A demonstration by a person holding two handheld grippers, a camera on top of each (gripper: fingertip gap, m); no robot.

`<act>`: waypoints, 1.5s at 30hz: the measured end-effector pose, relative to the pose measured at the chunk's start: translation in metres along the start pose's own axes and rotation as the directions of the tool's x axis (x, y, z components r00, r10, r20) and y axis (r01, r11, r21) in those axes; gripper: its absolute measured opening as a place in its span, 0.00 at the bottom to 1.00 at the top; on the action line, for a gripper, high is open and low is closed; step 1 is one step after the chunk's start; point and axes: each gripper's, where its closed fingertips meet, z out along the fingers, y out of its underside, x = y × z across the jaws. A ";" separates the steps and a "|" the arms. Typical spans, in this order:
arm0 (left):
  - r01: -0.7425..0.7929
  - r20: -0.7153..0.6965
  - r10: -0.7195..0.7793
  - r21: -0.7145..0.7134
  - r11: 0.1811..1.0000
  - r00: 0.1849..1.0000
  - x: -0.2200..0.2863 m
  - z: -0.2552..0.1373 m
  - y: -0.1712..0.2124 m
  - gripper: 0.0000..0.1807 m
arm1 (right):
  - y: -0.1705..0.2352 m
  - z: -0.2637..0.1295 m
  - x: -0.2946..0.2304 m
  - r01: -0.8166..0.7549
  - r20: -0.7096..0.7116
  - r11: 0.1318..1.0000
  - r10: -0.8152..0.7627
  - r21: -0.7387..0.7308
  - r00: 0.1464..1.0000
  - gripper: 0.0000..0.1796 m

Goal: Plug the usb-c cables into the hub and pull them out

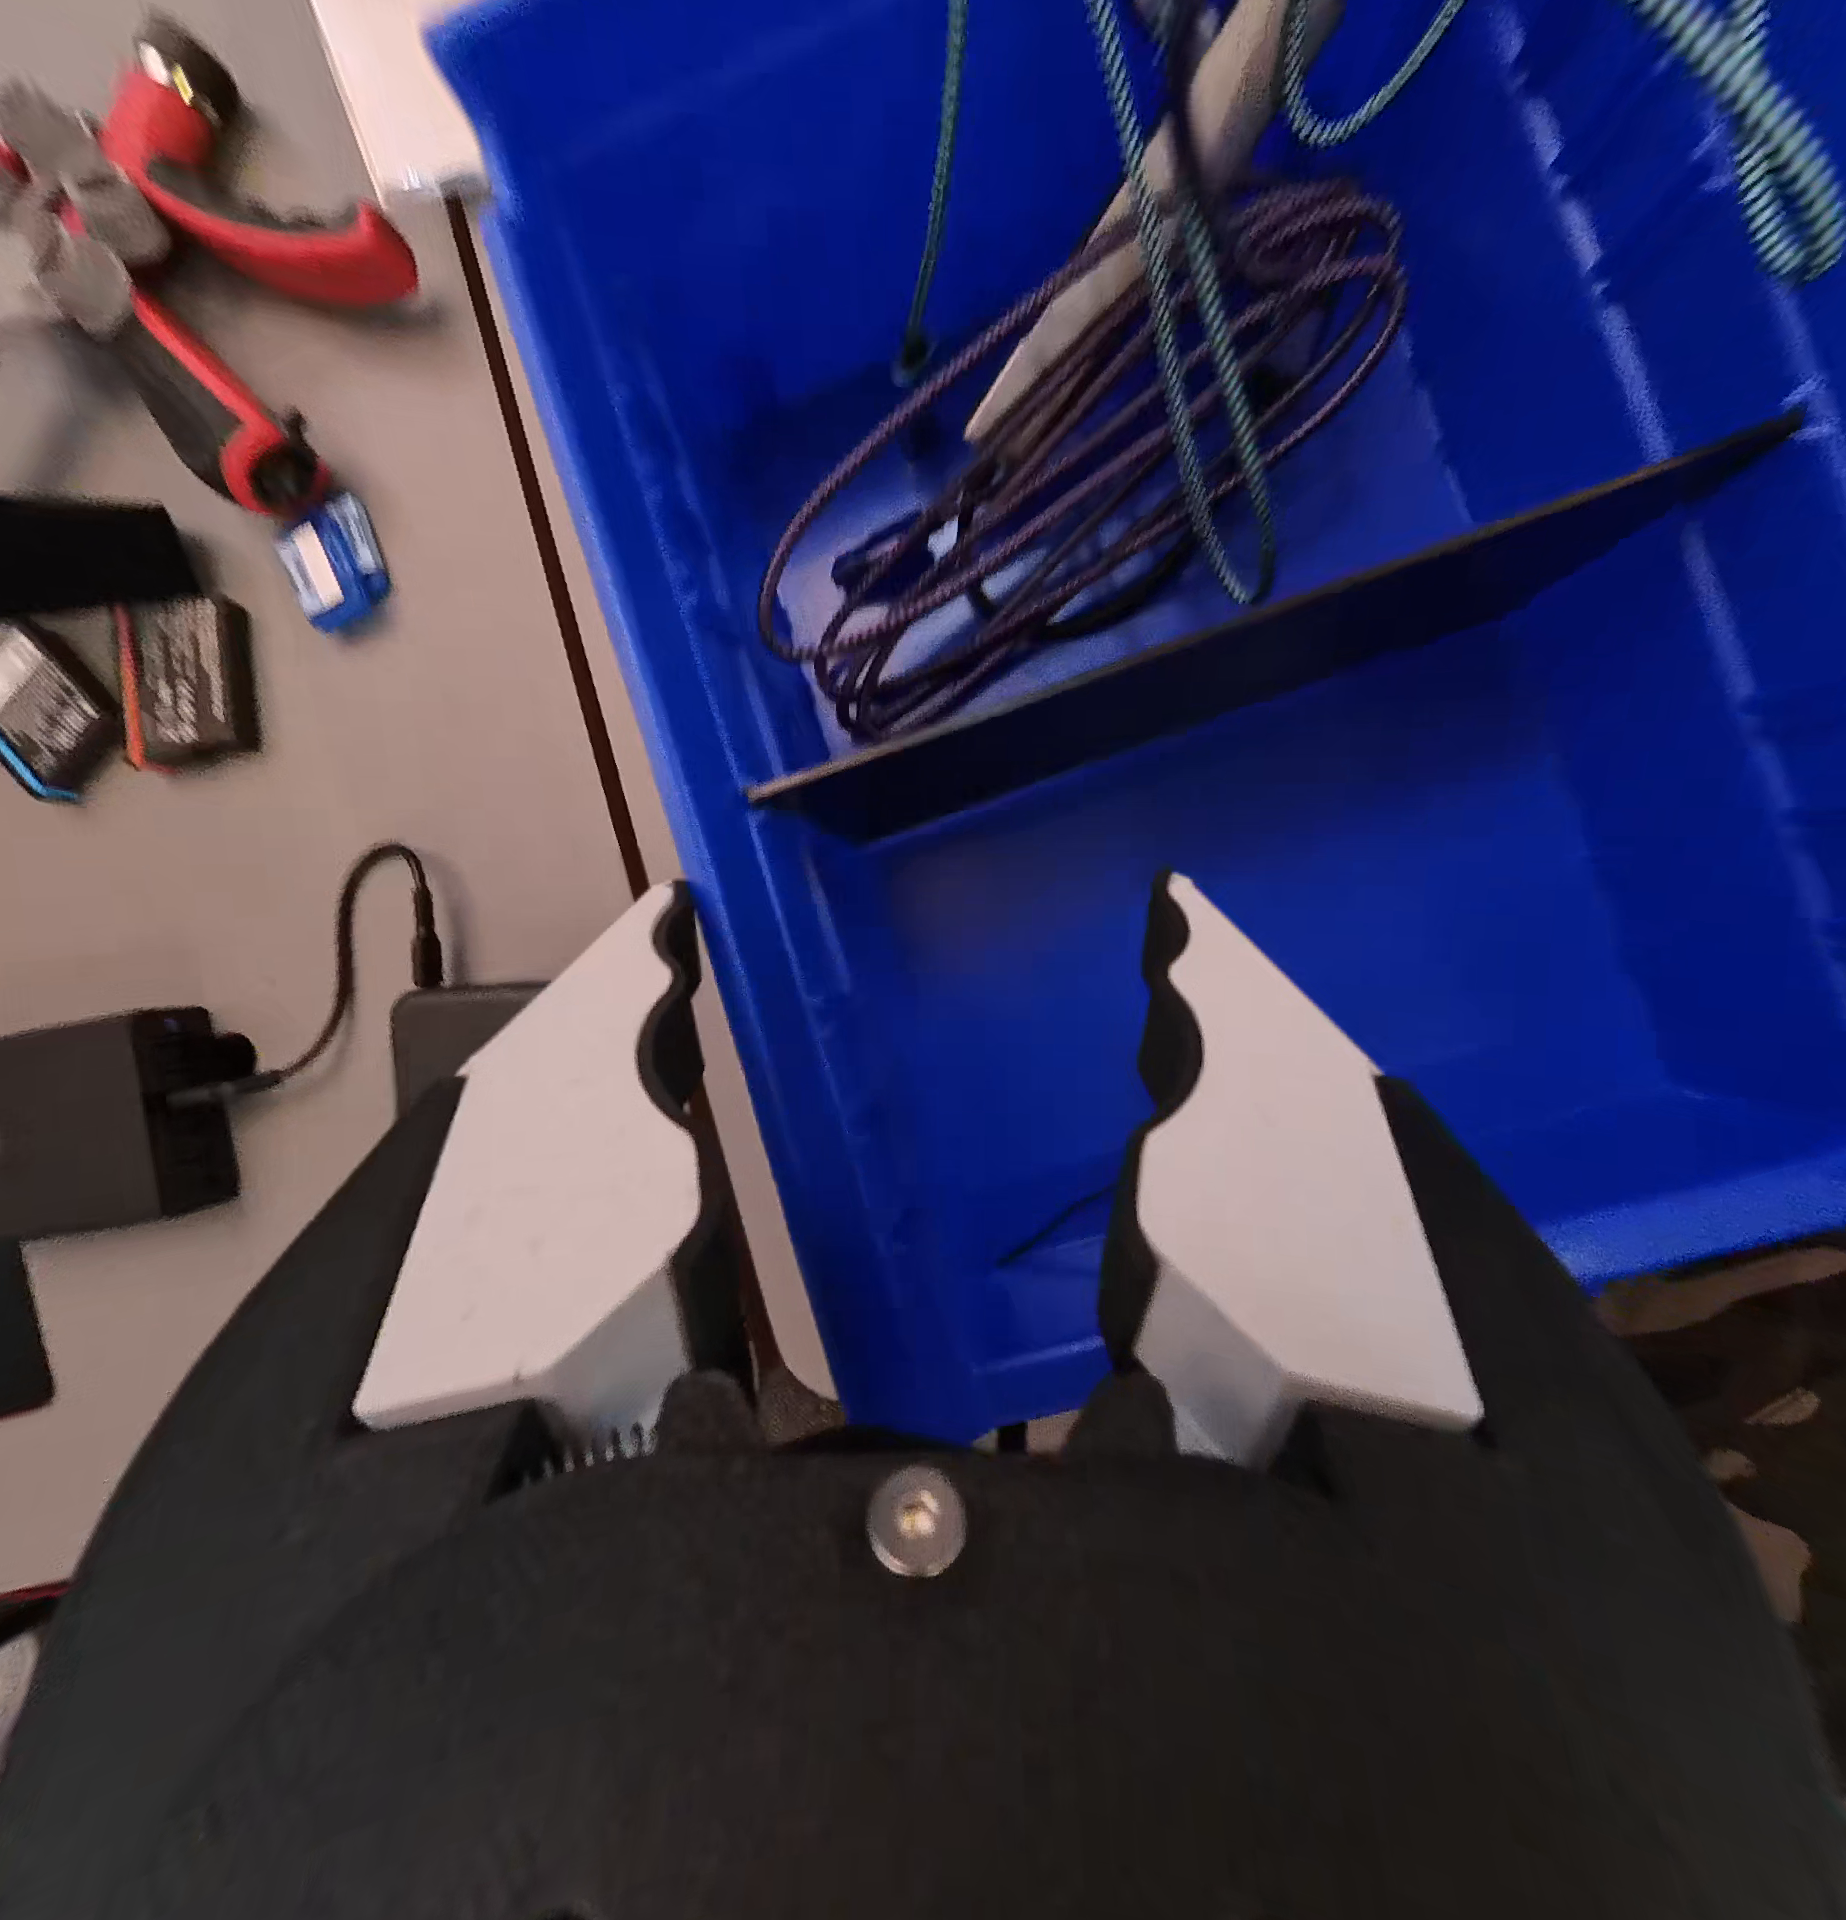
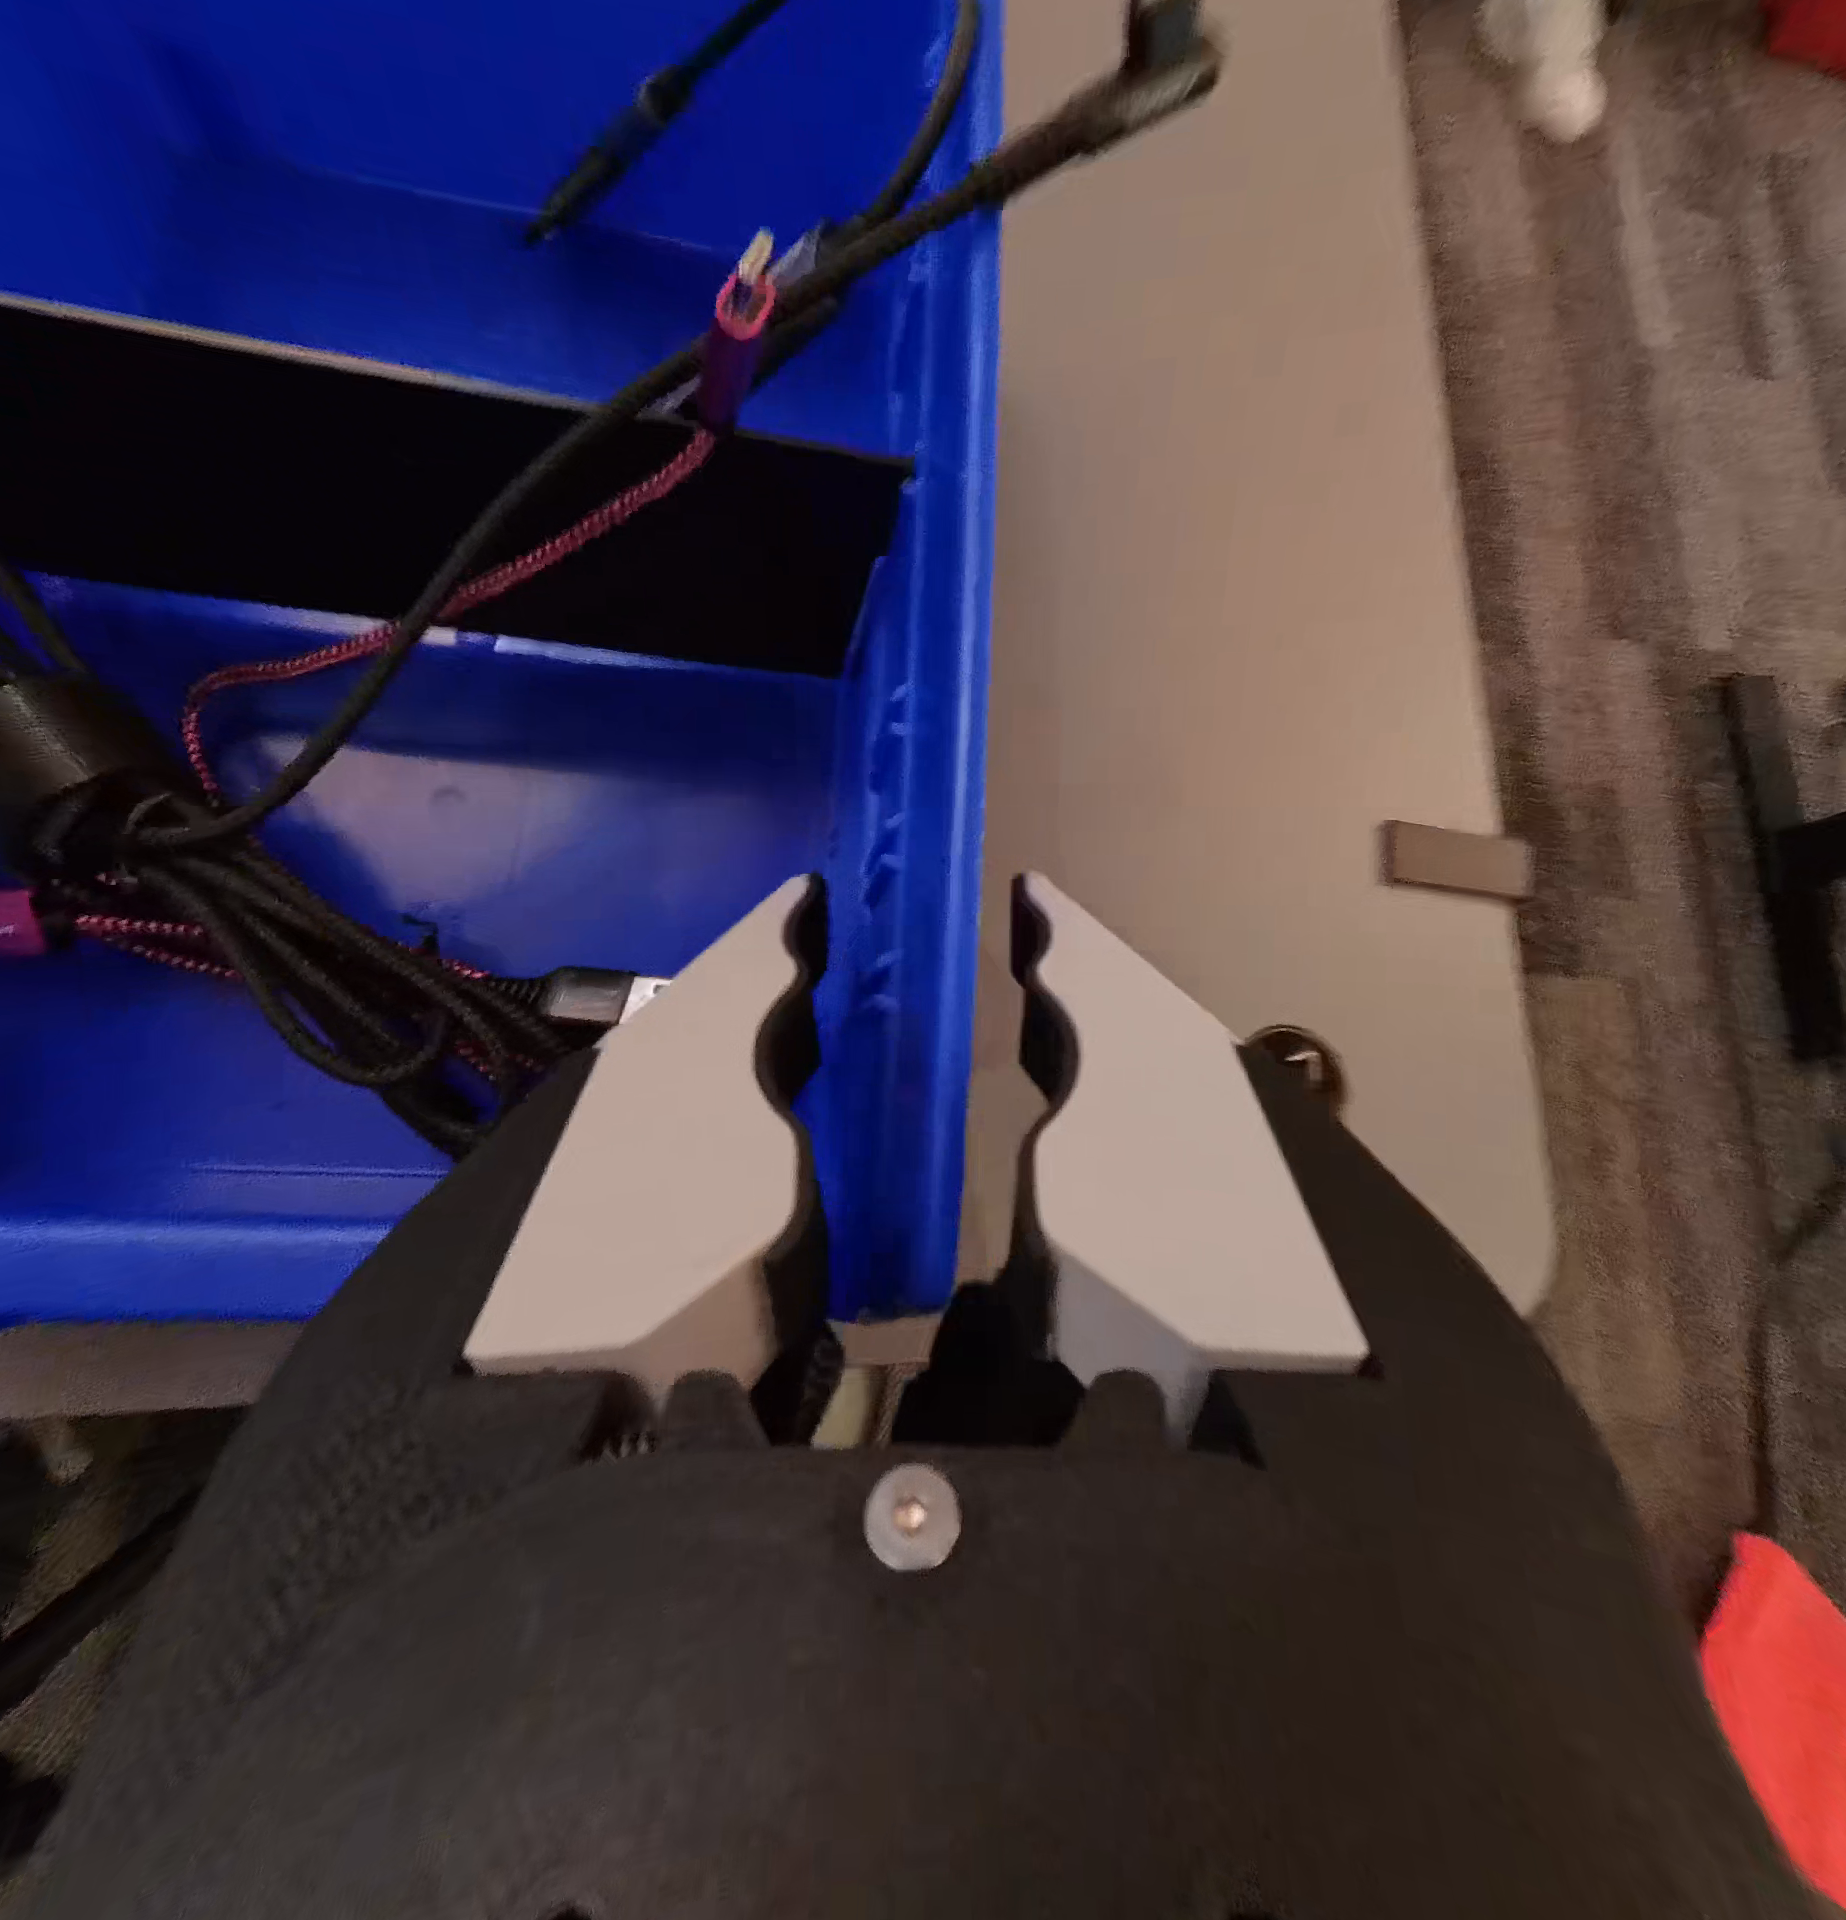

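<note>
Upright, purple plug points tip-up above blue bin; both grippers spread, empty.

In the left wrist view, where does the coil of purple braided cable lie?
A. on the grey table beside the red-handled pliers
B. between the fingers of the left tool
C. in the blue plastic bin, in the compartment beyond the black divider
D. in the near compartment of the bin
C: the coil of purple braided cable lies on the floor of the blue plastic bin, beyond the black divider; the near compartment looks bare.
</note>
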 end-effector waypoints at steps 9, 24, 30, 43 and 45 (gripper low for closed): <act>-0.262 0.037 0.260 0.075 0.962 0.965 0.034 -0.007 -0.084 0.36 | -0.067 -0.071 -0.051 0.191 -0.141 0.958 -0.163 0.216 0.977 0.26; -0.344 -0.325 0.234 -0.338 0.876 0.916 0.053 0.128 -0.072 0.26 | -0.095 -0.077 -0.165 0.327 0.048 0.888 -0.361 0.324 0.931 0.23; -0.359 -0.184 0.322 -0.226 0.905 0.928 0.037 0.105 -0.099 0.07 | -0.102 -0.081 -0.185 0.356 0.067 0.862 -0.405 0.362 0.912 0.22; -0.395 0.097 0.388 0.070 0.916 0.916 0.023 -0.009 -0.163 0.06 | -0.116 -0.100 -0.224 0.372 0.118 0.806 -0.471 0.461 0.874 0.21; -0.399 0.126 0.387 0.094 0.912 0.913 0.021 -0.028 -0.171 0.06 | -0.117 -0.104 -0.228 0.375 0.117 0.798 -0.478 0.471 0.870 0.21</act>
